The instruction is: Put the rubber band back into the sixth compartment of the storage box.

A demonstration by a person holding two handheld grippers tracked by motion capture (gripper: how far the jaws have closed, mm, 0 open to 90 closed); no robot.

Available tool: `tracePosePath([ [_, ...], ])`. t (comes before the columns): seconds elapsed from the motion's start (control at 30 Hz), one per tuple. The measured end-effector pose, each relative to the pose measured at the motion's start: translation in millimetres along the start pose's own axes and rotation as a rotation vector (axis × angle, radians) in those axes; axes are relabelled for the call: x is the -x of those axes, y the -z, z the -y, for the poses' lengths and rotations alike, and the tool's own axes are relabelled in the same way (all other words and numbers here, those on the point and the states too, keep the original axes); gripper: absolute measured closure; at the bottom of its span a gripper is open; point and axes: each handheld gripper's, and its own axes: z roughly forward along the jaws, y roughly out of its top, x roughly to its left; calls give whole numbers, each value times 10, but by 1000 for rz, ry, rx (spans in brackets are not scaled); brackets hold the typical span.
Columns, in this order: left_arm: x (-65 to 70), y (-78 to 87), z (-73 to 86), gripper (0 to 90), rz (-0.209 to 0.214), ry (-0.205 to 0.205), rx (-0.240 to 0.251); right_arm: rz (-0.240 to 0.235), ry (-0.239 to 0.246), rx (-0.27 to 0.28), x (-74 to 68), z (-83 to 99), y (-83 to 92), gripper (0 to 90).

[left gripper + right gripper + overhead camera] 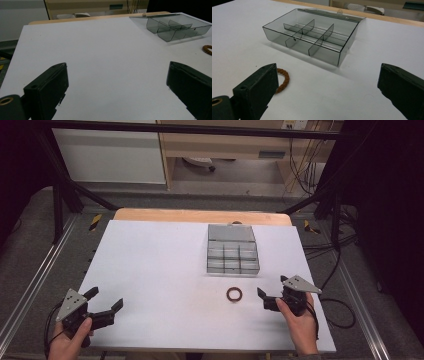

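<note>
A brown braided ring (234, 294) lies flat on the white table top (160, 265), just in front of a clear grey compartment box (233, 251) whose sections look empty. My right gripper (272, 286) rests to the right of the ring, open with nothing between its jaws. In the right gripper view the ring (284, 79) is partly hidden behind the left jaw, and the box (342, 51) stands ahead of the open right gripper (328, 68). My left gripper (105, 299) is open at the table's near left corner, far from both; the left gripper (117, 70) faces bare table.
The box (175, 27) has its lid folded open at the back, and the ring (208, 48) peeks in at the right edge of the left gripper view. A wooden strip (200, 215) borders the far table edge. Black frame bars and cables surround the table.
</note>
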Motion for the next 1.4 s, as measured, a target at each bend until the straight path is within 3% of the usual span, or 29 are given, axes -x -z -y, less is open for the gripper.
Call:
tracePosePath([
  [0.67, -3, 4, 9, 44, -4, 0, -5, -64, 59, -73, -227, -237, -230, 33],
  [1.03, -3, -5, 15, 44, -8, -7, -13, -102, 83, -82, -307, -369, -352, 28],
  [1.4, 2, -10, 16, 44, -6, -9, -15, -137, 107, -110, -453, -352, -444, 35],
])
